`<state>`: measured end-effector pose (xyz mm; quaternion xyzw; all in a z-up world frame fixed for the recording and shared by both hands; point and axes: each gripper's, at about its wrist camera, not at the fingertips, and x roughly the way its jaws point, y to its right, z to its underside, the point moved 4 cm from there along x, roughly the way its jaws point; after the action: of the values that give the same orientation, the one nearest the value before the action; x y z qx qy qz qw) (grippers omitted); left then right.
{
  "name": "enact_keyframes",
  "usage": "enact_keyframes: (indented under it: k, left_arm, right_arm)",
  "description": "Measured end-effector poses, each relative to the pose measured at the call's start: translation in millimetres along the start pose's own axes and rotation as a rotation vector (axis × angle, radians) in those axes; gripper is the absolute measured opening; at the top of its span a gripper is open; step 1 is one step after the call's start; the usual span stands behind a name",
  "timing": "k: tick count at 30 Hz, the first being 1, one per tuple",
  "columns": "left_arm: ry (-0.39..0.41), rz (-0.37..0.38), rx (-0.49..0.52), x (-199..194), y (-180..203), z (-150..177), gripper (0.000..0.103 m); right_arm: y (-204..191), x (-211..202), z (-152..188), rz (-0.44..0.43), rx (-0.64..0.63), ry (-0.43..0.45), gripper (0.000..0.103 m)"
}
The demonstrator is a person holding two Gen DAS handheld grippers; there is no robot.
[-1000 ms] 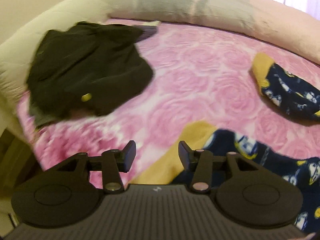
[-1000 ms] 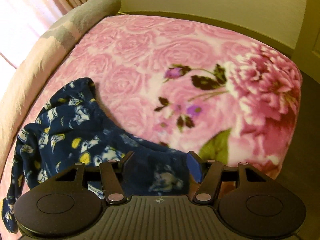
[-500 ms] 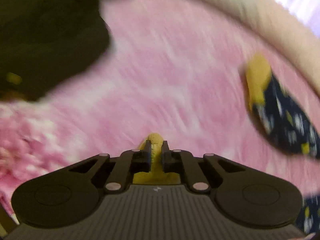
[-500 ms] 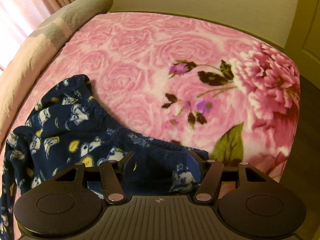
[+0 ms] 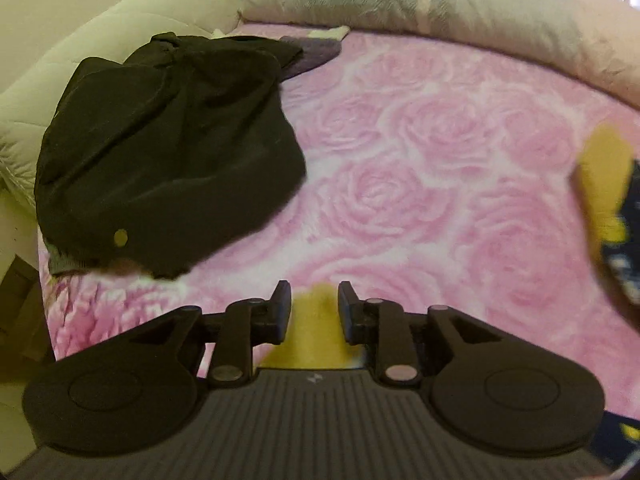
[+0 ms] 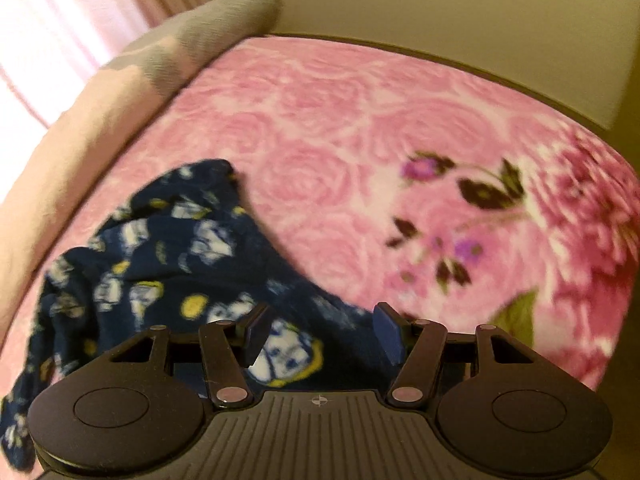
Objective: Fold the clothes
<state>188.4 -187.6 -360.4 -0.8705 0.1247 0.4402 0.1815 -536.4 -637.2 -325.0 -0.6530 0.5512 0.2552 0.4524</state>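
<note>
Left gripper (image 5: 314,312): jaws seen opening, a narrow gap kept; the yellow cuff (image 5: 316,334) is seen between the fingers, not pressed by the pads.
Right gripper (image 6: 320,334): fingers held fairly wide over the navy pyjamas (image 6: 160,248); whether the pads touch the cloth cannot be told.
Navy pyjamas: spread on the pink blanket (image 5: 420,168), at its near edge; a second yellow cuff (image 5: 602,184) is seen further along.
Black garment (image 5: 160,152): laid on the blanket's far left part.
Pillow (image 5: 460,4): laid along the blanket's far edge.
</note>
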Motion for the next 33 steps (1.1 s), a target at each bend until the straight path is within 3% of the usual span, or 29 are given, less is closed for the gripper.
enact_keyframes:
  k: [4,6,11,18,19,20,21,24,27,29,31,33]
  left_arm:
    - [-0.048,0.174,0.033,-34.0,24.1,19.6,0.022]
    - [-0.084,0.221,0.049,-47.3,42.4,35.2,0.022]
    - [-0.156,0.294,0.038,-68.4,84.4,69.5,0.022]
    - [-0.228,0.319,0.004,-79.3,129.7,103.2,0.022]
    - [-0.234,0.322,-0.002,-80.7,135.2,106.0,0.022]
    - [-0.233,0.324,-0.001,-82.9,140.4,107.1,0.022]
    - [-0.228,0.326,0.004,-85.6,145.5,107.3,0.022]
    - [-0.208,0.326,0.023,-92.3,158.3,103.5,0.022]
    - [-0.182,0.324,0.027,-94.4,167.7,97.6,0.022]
    - [-0.180,0.316,0.026,-91.8,173.5,93.9,0.022]
    - [-0.174,0.314,0.034,-89.8,179.0,88.2,0.022]
    - [-0.155,0.320,0.046,-89.4,181.9,79.9,0.025]
  right_arm:
    - [-6.3,12.1,-15.0,-0.116,-0.076,-0.025,0.060]
    - [-12.0,27.8,-21.4,-0.171,-0.134,-0.062,0.060]
    - [-18.0,63.0,-38.3,-0.226,-0.232,-0.138,0.060]
    - [-11.3,112.8,-58.5,-0.297,-0.222,-0.217,0.060]
    - [-17.1,116.6,-58.5,-0.320,-0.248,-0.221,0.056]
    - [-23.2,118.3,-59.0,-0.332,-0.282,-0.219,0.013]
    - [-28.5,119.1,-60.4,-0.340,-0.312,-0.218,0.008]
    - [-33.7,108.8,-73.6,-0.393,-0.323,-0.123,0.008]
    - [-25.9,96.1,-96.0,-0.414,-0.239,0.011,0.008]
    - [-23.9,111.0,-98.4,-0.348,-0.229,-0.022,0.009]
    - [-24.9,133.3,-94.5,-0.264,-0.254,-0.129,0.010]
    - [-28.1,138.4,-93.4,-0.243,-0.275,-0.168,0.042]
